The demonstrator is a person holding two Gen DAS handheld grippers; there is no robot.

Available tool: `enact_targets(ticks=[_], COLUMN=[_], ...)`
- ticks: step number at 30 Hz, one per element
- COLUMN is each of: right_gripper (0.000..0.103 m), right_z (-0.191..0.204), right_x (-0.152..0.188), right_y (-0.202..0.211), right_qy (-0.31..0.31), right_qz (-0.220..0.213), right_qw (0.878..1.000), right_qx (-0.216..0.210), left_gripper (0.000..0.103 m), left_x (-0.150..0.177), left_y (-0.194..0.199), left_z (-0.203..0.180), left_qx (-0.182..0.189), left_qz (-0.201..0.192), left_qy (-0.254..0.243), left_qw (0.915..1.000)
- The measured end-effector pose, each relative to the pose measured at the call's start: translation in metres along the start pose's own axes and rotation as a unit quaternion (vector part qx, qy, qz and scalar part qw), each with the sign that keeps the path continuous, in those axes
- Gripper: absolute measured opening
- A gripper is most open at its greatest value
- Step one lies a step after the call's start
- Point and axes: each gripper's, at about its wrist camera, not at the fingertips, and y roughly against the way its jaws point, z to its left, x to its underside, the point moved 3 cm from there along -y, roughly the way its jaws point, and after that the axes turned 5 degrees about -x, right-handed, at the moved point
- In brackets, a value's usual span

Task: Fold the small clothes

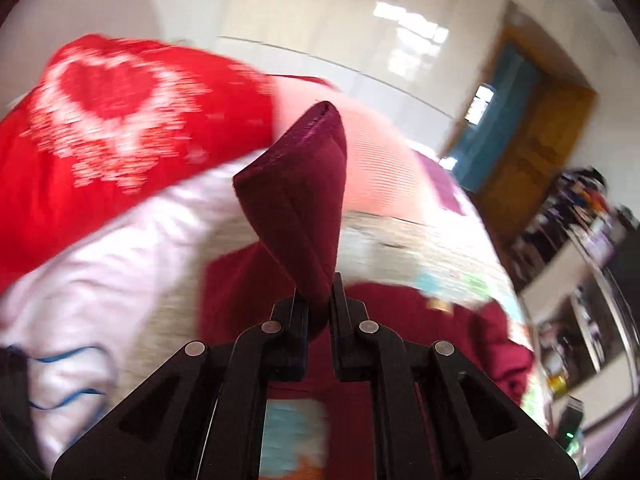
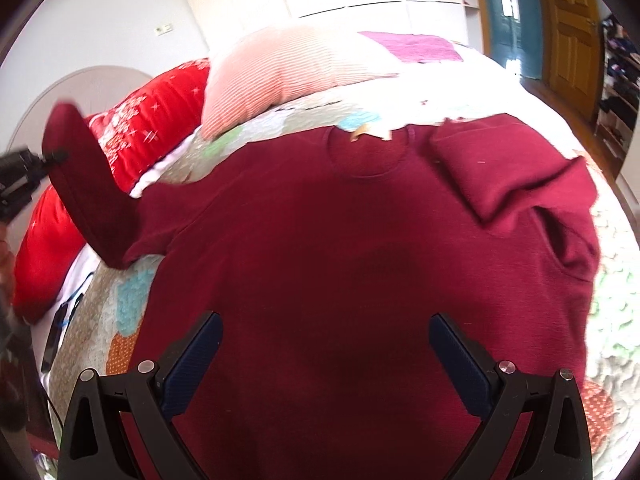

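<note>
A maroon T-shirt point(image 2: 340, 248) lies flat on the bed, neck at the far side. Its right sleeve point(image 2: 492, 172) is folded in over the body. My left gripper point(image 1: 319, 300) is shut on the left sleeve point(image 1: 300, 192) and holds it lifted above the bed; in the right wrist view the sleeve point(image 2: 84, 176) stands up at the left, with the left gripper point(image 2: 56, 156) at its edge. My right gripper point(image 2: 324, 356) is open and empty above the shirt's lower half.
A patchwork quilt point(image 2: 128, 300) covers the bed. A red heart-print pillow point(image 1: 100, 120) and a pink striped pillow point(image 2: 288, 72) lie at the head. A wooden door point(image 2: 572, 36) and cluttered shelves point(image 1: 580, 240) stand at the right.
</note>
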Motion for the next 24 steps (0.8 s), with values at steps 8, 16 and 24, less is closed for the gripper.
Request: enact_targets(ticks=[8, 16, 24], right_gripper=[0.102, 0.103, 0.102], right_z=[-0.050, -0.071, -0.068], right_x=[-0.009, -0.028, -0.052], right_y=[0.023, 0.021, -0.029], right_qy=[-0.032, -0.052, -0.045], right_qz=[-0.018, -0.026, 0.014], right_qw=[0.998, 0.998, 0.999], right_qx=[0.048, 0.034, 0.027], left_gripper=[0.007, 0.028, 0.069], left_x=[0.086, 0.131, 0.091], left_y=[-0.110, -0.113, -0.035], left_z=[-0.122, -0.143, -0.052], left_qx=[0.073, 0.074, -0.014], left_qz=[0.117, 0.166, 0.041], left_qy=[-0.049, -0.132, -0.118], left_qw=[0.9892, 0.9745, 0.9920])
